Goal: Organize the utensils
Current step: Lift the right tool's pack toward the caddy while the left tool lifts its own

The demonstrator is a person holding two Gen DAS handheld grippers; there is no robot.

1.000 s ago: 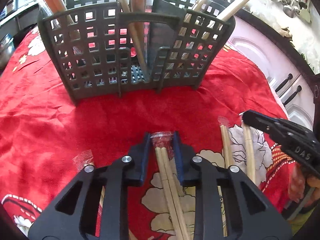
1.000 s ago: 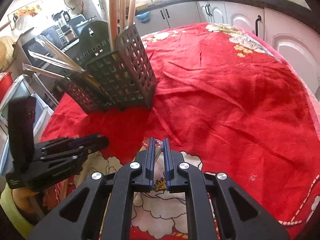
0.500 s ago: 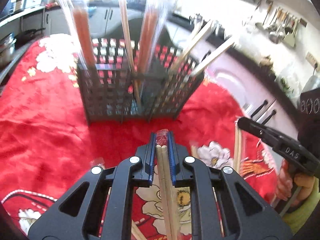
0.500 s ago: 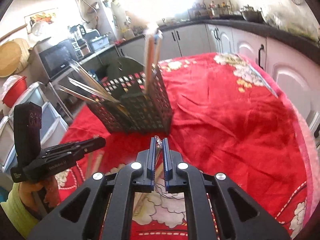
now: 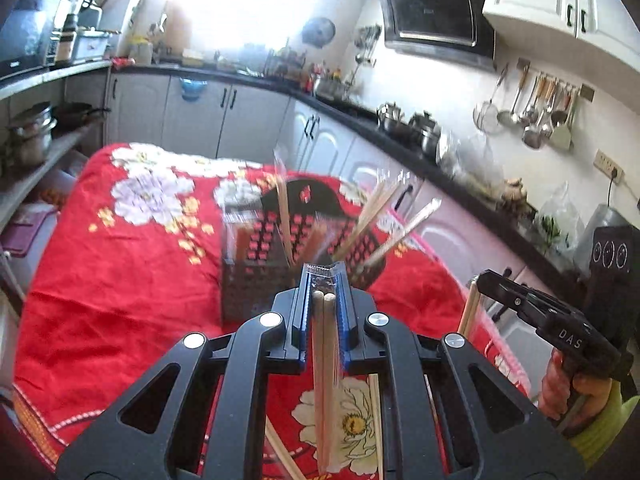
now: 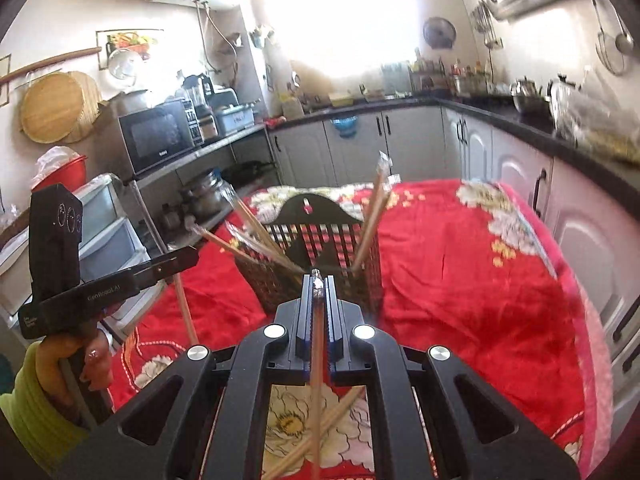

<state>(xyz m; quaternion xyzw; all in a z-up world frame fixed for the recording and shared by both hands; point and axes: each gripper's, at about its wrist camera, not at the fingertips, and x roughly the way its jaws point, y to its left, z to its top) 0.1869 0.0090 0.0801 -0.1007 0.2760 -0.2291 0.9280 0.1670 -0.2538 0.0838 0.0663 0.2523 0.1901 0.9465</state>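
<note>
kitchen; red floral cloth [image 5: 120,280], basket [image 6: 320,248] seemingly upright.

Red floral tablecloth [image 5: 120,280], dark basket [image 6: 320,240]

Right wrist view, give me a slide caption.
Right gripper shut on a wrapped chopstick pair, raised before the dark utensil basket on the red cloth.

— We noted a microwave [image 6: 157,136] on the left counter, a red floral cloth [image 6: 460,280] over the table.
— We logged ladles [image 5: 532,108] hung on the wall, a range hood [image 5: 434,12] above.
</note>
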